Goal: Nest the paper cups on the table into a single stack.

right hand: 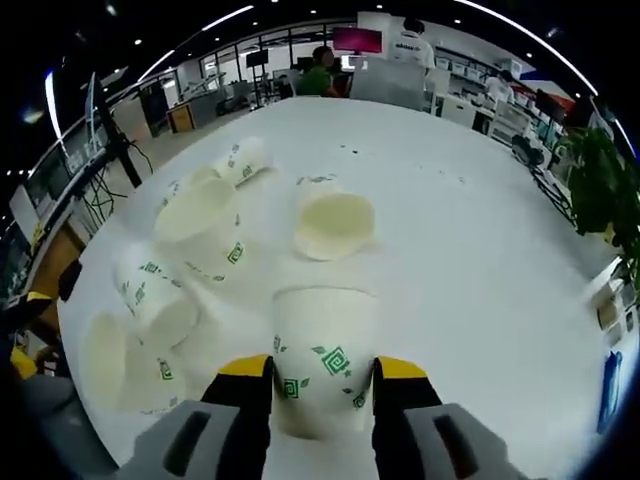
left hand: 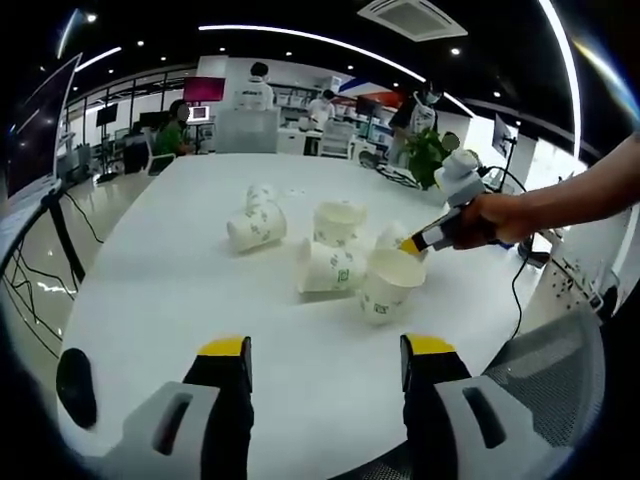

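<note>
Several white paper cups with green prints are scattered on the white table (left hand: 200,300). One lies on its side (left hand: 257,225) at the left, one stands upright (left hand: 338,222) behind another lying cup (left hand: 330,267), and one stands nearest (left hand: 388,285). My left gripper (left hand: 327,360) is open over the table's near part, short of the cups. My right gripper (left hand: 415,243), held by a hand, comes in from the right against a cup (left hand: 392,236). In the right gripper view my right gripper (right hand: 322,375) is shut on an upright cup (right hand: 322,340). Beyond it lie other cups (right hand: 335,222) (right hand: 200,225).
The table's near edge runs under my left gripper, with a mesh chair back (left hand: 560,370) at the lower right and a dark object (left hand: 75,385) at the lower left. A potted plant (left hand: 425,150) and seated people (left hand: 175,125) are past the far end.
</note>
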The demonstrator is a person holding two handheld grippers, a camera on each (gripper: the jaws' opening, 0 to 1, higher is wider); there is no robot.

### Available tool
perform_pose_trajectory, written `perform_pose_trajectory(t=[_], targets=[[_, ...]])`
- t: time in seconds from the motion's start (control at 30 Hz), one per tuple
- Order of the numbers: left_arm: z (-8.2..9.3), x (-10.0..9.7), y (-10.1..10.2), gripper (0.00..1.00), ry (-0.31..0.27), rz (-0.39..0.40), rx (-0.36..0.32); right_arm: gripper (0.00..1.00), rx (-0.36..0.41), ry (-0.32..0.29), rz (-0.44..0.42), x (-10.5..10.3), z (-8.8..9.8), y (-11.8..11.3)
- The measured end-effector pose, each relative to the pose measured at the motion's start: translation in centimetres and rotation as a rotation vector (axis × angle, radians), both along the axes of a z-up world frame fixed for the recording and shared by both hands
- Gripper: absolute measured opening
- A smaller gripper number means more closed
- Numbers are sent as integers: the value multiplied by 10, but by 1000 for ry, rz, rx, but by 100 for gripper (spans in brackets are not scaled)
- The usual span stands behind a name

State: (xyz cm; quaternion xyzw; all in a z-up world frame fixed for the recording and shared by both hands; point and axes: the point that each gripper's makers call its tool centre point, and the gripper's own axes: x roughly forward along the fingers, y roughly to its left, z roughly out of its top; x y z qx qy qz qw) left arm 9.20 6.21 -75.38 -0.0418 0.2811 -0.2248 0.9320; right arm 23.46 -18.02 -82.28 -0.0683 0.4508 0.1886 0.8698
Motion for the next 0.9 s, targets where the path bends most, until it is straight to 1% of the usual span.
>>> perform_pose_trajectory(t=[0.1,0.2,0.23,0.3,0.4,0.47,0.53,0.57,0.6,0.63,0.67,0.7,0.73,0.8,0.9], targets=[[0,0,0,59,0,-2,1,37,-12,2,14,-2,1,-2],[0,0,-1,58,0,-5,4,36,2,-4,18,-6,6,-3],[0,0,-1,58,0,-7,4,36,2,-7,20,-1,6,-2],[0,0,-2,58,-2,-10,4,36,4,-14,23,0,8,-4],[0,-1,-3,58,-4,-14,4,36,8,-30,36,1,16,-5],[0,-1,-3,58,-6,-17,3,36,5,-45,54,5,19,-6],[0,0,-3,58,-8,-17,2,36,-3,-69,69,0,31,-2],[1,0,-3,58,-9,-17,2,36,-3,-72,71,0,32,-2],[1,0,-3,58,-9,-17,-2,36,-7,-80,83,1,28,1],[1,0,-4,58,-11,-18,-6,36,-24,-98,111,-1,36,3],[2,0,-5,58,-14,-19,-13,36,-31,-110,126,-2,40,5],[3,0,-6,58,-15,-21,-21,36,-35,-120,143,2,42,5],[4,0,-7,58,-13,-26,-30,36,-33,-123,149,2,44,7],[5,-1,-10,58,-11,-34,-43,36,-34,-133,168,-6,54,15],[7,-1,-11,58,-8,-39,-57,36,-37,-141,193,-7,60,21]])
